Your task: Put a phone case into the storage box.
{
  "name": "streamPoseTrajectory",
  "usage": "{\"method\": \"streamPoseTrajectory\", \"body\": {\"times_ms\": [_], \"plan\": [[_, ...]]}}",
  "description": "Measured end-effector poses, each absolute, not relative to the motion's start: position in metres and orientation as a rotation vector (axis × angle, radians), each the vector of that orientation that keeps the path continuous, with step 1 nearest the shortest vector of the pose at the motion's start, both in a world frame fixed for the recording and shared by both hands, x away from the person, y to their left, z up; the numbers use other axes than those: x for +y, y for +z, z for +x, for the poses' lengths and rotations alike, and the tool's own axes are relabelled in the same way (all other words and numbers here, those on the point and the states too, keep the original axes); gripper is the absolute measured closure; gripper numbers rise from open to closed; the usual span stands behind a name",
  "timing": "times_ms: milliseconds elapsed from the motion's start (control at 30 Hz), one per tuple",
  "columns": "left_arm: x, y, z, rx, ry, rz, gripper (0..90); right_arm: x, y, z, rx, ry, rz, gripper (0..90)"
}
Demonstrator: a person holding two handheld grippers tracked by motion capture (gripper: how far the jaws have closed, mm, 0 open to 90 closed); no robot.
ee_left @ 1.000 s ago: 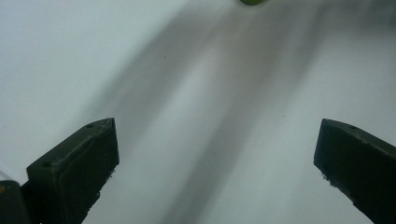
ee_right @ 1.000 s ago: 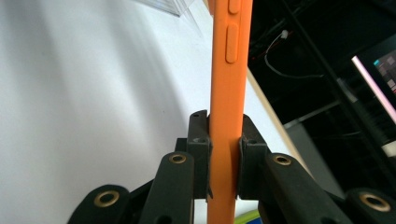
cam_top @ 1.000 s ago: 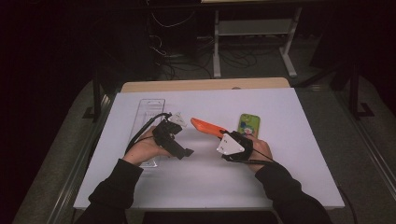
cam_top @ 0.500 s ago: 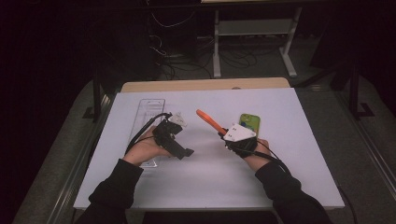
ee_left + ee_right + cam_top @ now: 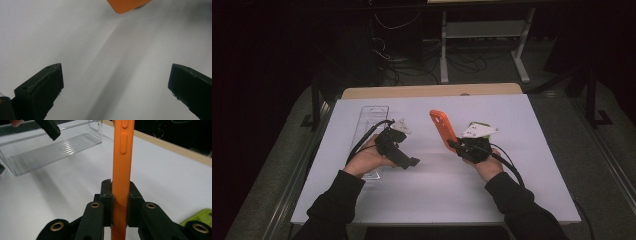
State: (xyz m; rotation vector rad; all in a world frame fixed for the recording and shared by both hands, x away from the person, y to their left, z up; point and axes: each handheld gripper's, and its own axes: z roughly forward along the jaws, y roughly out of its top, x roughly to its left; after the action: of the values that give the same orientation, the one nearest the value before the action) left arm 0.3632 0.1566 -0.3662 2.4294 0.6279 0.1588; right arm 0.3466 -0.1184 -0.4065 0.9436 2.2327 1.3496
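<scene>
Two grippers work above the white table (image 5: 432, 185). The right gripper (image 5: 455, 145) has its jaws clamped on the lower end of an orange phone case (image 5: 442, 128), which it holds clear of the table with the free end raised and slanted toward the far side; in the right gripper view the case (image 5: 122, 165) stands edge-on between the pads. The left gripper (image 5: 412, 162) hovers just beside it with its jaws spread wide and nothing between them. A clear plastic tray (image 5: 369, 114) lies at the left, and a green case (image 5: 200, 216) lies near the right hand.
</scene>
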Motion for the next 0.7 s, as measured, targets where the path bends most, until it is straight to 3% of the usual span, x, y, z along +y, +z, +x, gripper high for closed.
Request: {"method": "streamPoseTrajectory", "body": {"times_ms": [367, 700], "plan": [[0.159, -0.365, 0.366, 0.681, 0.183, 2.401, 0.0, -0.124, -0.412, 0.353, 2.234, 1.482, 1.141, 77.9], [0.157, -0.357, 0.371, 0.763, 0.173, 2.179, 0.0, -0.113, -0.414, 0.346, 2.224, 1.468, 1.101, 77.9]]}}
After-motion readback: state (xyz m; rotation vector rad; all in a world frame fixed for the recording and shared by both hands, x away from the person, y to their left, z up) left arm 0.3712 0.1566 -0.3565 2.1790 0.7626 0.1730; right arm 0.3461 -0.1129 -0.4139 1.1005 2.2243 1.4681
